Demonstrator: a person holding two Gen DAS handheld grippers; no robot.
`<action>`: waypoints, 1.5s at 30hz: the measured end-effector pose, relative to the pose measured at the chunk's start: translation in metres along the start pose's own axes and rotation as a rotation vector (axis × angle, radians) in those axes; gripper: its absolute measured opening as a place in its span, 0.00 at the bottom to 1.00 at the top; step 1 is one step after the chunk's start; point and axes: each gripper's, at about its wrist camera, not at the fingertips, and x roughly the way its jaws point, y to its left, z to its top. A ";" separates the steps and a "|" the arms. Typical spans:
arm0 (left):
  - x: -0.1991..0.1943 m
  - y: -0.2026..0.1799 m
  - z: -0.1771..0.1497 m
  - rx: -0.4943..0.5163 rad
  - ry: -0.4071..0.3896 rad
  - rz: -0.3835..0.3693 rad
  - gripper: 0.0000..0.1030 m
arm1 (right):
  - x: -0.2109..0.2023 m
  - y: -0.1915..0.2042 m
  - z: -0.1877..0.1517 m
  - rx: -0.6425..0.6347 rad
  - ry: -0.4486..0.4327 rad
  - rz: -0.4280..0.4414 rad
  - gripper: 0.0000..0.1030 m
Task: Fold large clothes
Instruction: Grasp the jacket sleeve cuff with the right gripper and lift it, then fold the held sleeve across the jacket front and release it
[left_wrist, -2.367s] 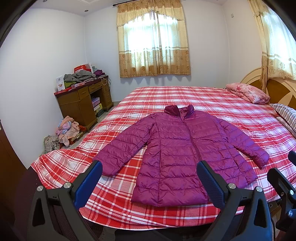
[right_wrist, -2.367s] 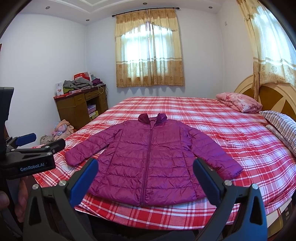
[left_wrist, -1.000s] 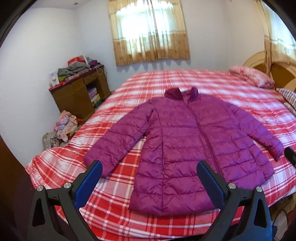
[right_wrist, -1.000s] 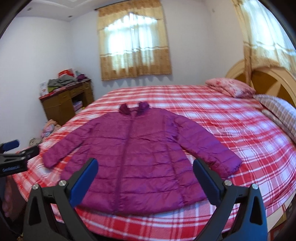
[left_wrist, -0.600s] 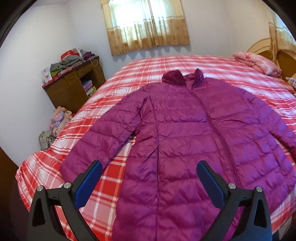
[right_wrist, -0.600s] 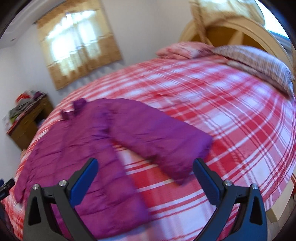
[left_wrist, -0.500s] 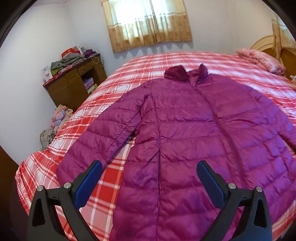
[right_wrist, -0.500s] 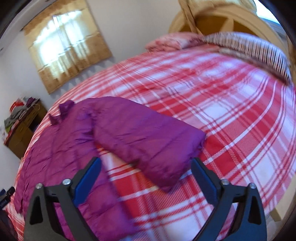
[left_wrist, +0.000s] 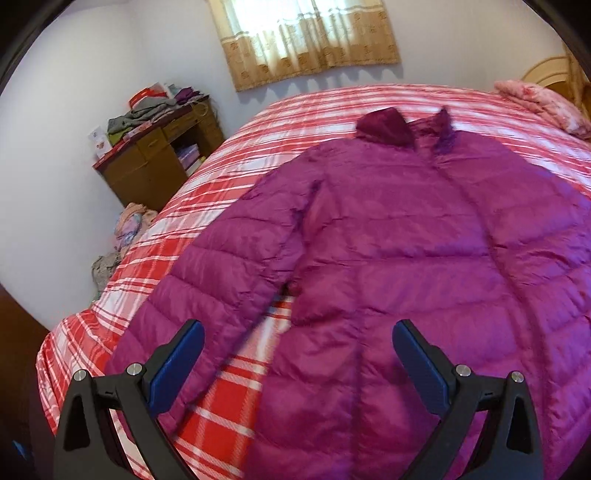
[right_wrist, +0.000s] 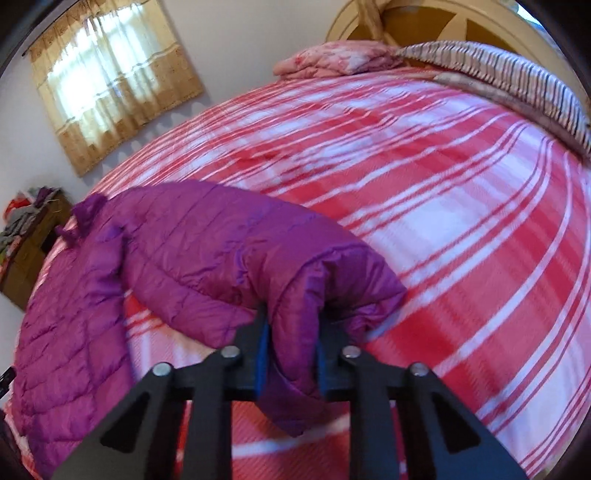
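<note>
Purple quilted down jacket, one item, spread front-up across a red-and-white plaid bed cover; it fills the centre and right of the left wrist view, collar toward the upper middle.

Sleeve, wearer's left: lies across the centre of the right wrist view, cuff end bunched and lifted at lower centre.

Right gripper: jaws closing on that cuff, the fabric pinched between the blue pads and bulging above them. Tool pitched steeply down toward the bed, tilted so the horizon slants.

Left gripper: released, jaws spread wide, nothing between them. It hangs over the lower centre of its frame, angled down, above the gap where the other sleeve meets the jacket's body; the cuff sits just beside the left-hand pad, probably not touching, though blur leaves this unsure.

Step in hand, as judged: taking hold of both sleeve ends for the first fold, one side gripped, the other not yet.

Next move calls for: the left tool to settle on its cuff and clamp, then both sleeves carried inward over the chest.

Background: wooden desk at upper left, curtain at top, pink pillow and striped pillow at upper right.
</note>
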 end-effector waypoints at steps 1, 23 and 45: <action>0.005 0.006 0.002 -0.005 0.008 0.010 0.99 | 0.000 -0.005 0.005 0.004 -0.005 -0.013 0.18; 0.039 0.080 0.029 -0.081 0.001 0.078 0.99 | -0.014 0.192 0.056 -0.484 -0.242 0.009 0.14; 0.025 0.093 0.036 -0.146 -0.016 0.048 0.99 | 0.015 0.283 -0.047 -0.794 -0.120 0.173 0.66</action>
